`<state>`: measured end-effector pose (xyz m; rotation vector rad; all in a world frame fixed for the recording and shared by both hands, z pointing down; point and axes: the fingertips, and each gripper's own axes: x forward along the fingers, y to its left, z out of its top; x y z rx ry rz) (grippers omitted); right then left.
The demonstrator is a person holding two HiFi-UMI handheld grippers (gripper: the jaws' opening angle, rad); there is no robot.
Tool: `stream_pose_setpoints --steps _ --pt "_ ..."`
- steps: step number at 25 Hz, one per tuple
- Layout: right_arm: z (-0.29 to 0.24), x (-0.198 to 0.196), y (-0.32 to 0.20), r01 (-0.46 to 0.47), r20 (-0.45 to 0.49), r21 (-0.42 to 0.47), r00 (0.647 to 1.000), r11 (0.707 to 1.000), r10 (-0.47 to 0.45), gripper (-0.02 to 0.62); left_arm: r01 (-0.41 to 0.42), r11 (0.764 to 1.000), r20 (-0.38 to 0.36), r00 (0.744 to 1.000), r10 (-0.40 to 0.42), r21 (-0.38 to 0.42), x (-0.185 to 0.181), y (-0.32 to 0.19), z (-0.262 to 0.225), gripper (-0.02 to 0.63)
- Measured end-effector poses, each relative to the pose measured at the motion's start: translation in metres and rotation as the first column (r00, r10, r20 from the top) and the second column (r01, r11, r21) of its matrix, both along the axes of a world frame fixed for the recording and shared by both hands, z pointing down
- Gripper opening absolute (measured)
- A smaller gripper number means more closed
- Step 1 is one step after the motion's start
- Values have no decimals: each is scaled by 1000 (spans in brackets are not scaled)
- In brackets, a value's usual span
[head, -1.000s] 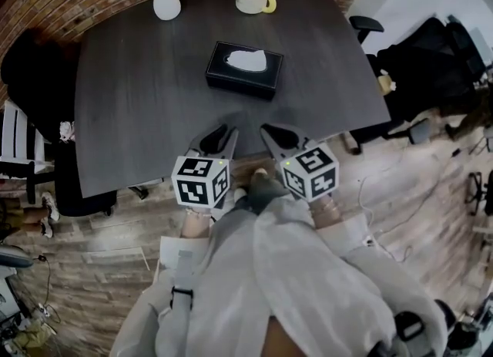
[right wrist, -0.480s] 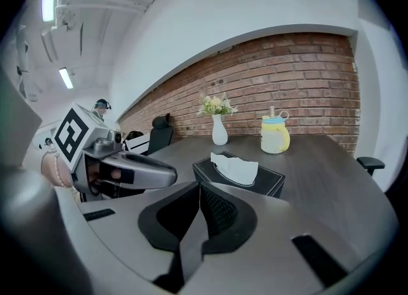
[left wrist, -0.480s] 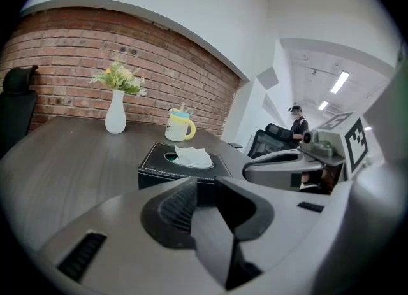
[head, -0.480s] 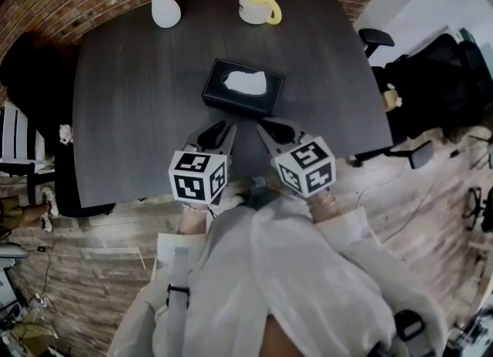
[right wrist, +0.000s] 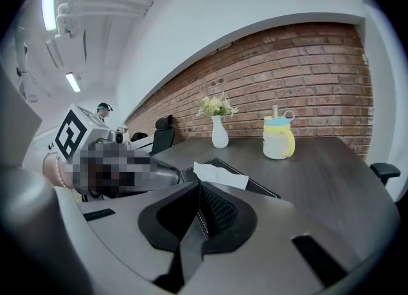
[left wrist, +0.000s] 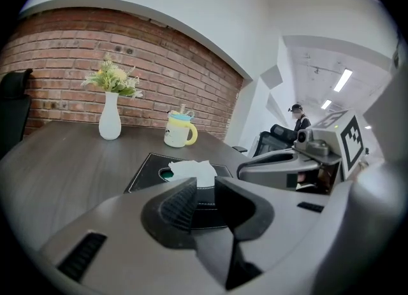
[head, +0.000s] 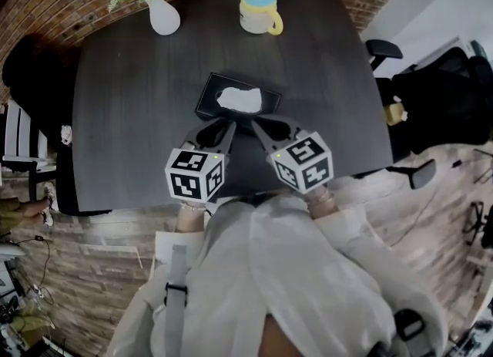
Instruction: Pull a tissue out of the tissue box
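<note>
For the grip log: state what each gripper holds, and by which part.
Nothing is held. The left gripper has its fingers apart, empty; the right gripper is shut on nothing. The tissue sits untouched in the box.

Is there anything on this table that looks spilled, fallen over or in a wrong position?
Nothing stands out. The tissue box sits slightly turned against the edges of the table, with one tissue standing out of its opening as normal. The vase and the mug are upright, and no spill shows.

light: even, soft | edges: fisheye-warped, dark vignette | focus: sharp
</note>
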<state>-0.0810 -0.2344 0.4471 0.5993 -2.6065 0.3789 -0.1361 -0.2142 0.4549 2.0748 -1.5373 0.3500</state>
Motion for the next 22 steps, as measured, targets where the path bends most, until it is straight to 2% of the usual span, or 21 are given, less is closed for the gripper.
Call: stream_pose_setpoints --steps 11,18,22 --pt "18 5 -9 48 -25 -47 998 998 -50 11 5 1000 7 1000 -5 3 8 -18 4 85" --pt "20 -3 -14 35 -38 -52 999 998 -37 11 -18 1000 2 1000 18 -16 -3 -24 4 84" --pt "21 -4 -18 3 -47 -74 999 997 -7 11 -60 998 13 998 60 -28 -5 -29 2 84"
